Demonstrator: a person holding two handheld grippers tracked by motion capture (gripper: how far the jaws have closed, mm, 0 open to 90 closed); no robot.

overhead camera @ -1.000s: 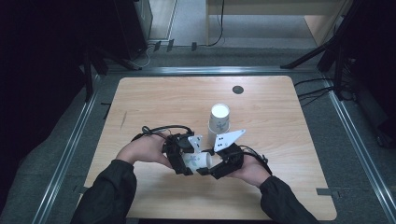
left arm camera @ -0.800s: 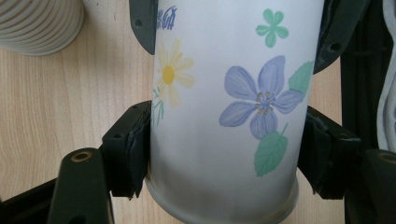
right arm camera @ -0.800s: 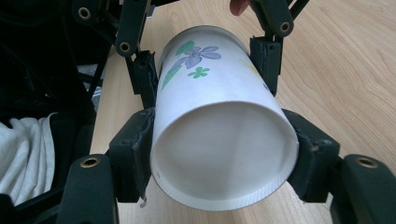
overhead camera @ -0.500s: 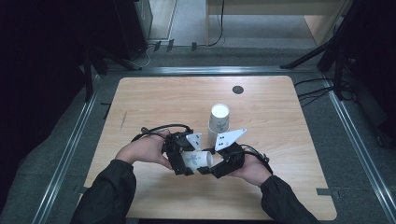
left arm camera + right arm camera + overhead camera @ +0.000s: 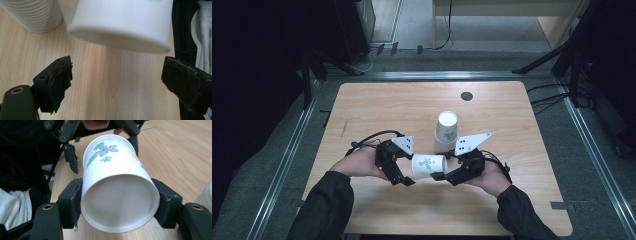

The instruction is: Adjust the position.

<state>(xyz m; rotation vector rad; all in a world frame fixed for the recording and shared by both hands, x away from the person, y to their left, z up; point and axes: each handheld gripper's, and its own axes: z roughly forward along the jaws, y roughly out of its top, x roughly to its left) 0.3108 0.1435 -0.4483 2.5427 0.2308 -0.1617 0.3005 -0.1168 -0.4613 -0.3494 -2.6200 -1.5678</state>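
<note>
A white paper cup with a flower print (image 5: 428,166) lies sideways in the air just above the wooden table (image 5: 377,110). My right gripper (image 5: 443,176) is shut on its base end; in the right gripper view both pads press the cup (image 5: 117,185) near its bottom, midway at my right gripper (image 5: 118,206). My left gripper (image 5: 408,172) stands at the cup's other end with its jaws apart. They have just been opening. In the left gripper view the cup's end (image 5: 120,25) hangs ahead of my left gripper (image 5: 122,82), untouched by either pad.
A stack of white paper cups (image 5: 446,131) stands just behind the grippers, its ribbed foot (image 5: 35,15) close to the left jaw. A small dark round hole (image 5: 466,96) sits near the table's far edge. Bare wood stretches left and right.
The left gripper's jaws have spread and let go of the cup, and that hand has drawn a little to the left. The cup stays in the right gripper.
</note>
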